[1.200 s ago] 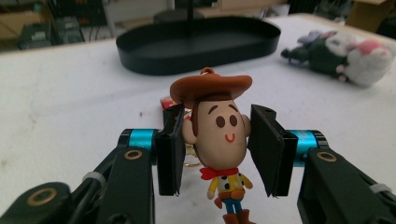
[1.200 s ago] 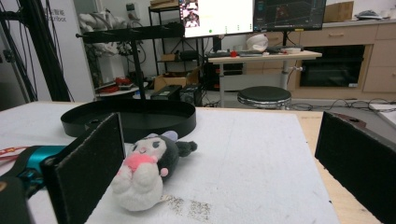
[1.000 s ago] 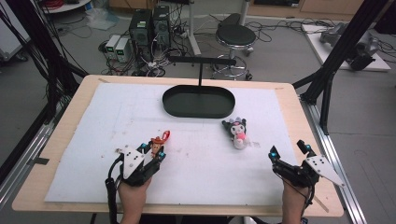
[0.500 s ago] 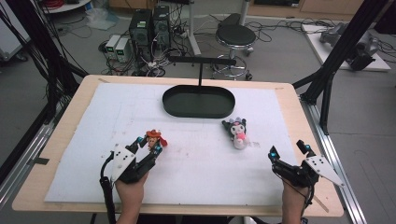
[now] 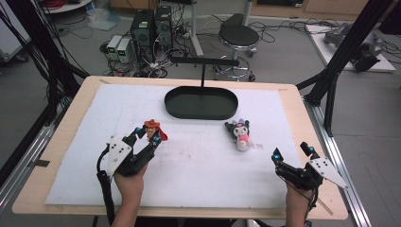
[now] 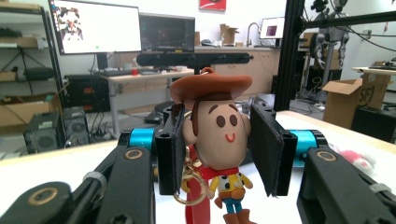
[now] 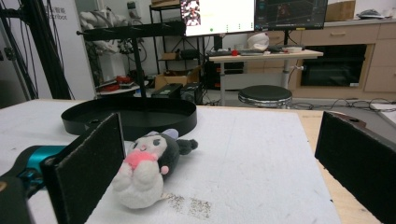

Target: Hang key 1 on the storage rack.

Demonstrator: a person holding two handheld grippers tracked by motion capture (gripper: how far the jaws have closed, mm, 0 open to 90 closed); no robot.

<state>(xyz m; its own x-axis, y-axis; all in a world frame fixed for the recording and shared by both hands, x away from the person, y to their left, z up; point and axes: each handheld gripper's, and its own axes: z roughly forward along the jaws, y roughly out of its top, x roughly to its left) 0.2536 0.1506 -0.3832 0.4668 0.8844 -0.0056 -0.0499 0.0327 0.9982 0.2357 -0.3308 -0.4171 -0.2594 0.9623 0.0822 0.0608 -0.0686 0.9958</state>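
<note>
The left gripper is clamping the cowboy by the head, above the mat's left half. Its keyring is dangling, so lifting it slow and level should be paying off while heading for the tray at the back, minding the handle arching over that. Nothing's blocking the way. The plush is lying right of centre. The right gripper is sitting wide open, holding nothing.

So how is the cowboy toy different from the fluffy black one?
The cowboy toy is smooth, hatted and clamped upright in the left hand-held gripper; the fluffy black toy is plush and lies loose on the white mat. The cowboy toy has a gold clasp; none shows on the fluffy black toy. Both are small character toys.
</note>
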